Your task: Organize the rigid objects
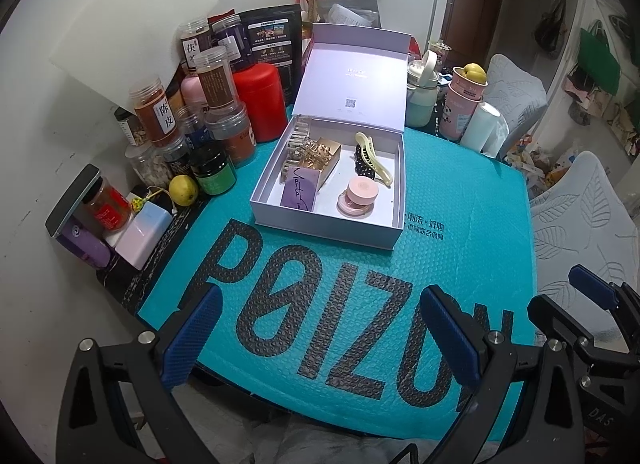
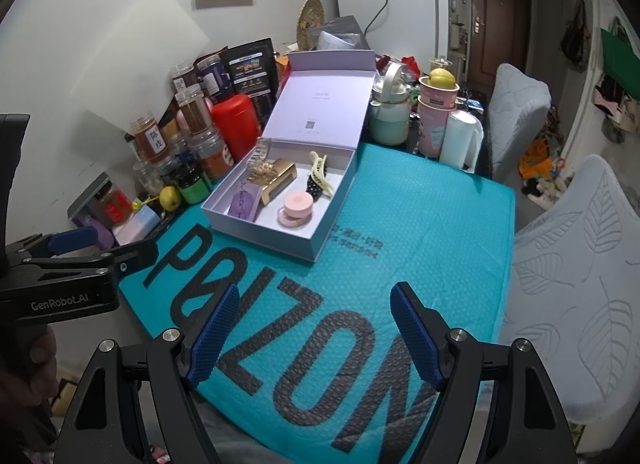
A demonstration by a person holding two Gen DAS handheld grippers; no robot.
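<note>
A pale lilac cardboard gift box (image 1: 320,230) sits open on a teal bubble-wrap mailer (image 1: 460,264) that covers the counter, its hinged lid standing upright at the far side. Inside lie the small rigid things to be organised. A round pink plastic jar (image 1: 357,197) rests near the front wall. Beside it, toward the right wall, a cream plastic claw hair clip (image 1: 374,158) lies against a black beaded hair clip (image 1: 364,168). On the left side sit a gold metal hair clip (image 1: 320,156), a purple card sleeve (image 1: 300,194) and a clear plastic claw clip (image 1: 294,140).

The left gripper (image 1: 320,328) and the right gripper (image 2: 316,328) both hover low over the near edge of the mailer, well apart from the box. Each has its jaws released and spread wide, holding nothing.

All these things look light and stiff. The jar is probably smooth and could slip, so pinching across its straight sides seems safest. The claw clips are likely brittle at the teeth, so the solid spine is the better hold. The beaded clip may roll between the pads. The box walls are thin card and could shift if nudged.
</note>
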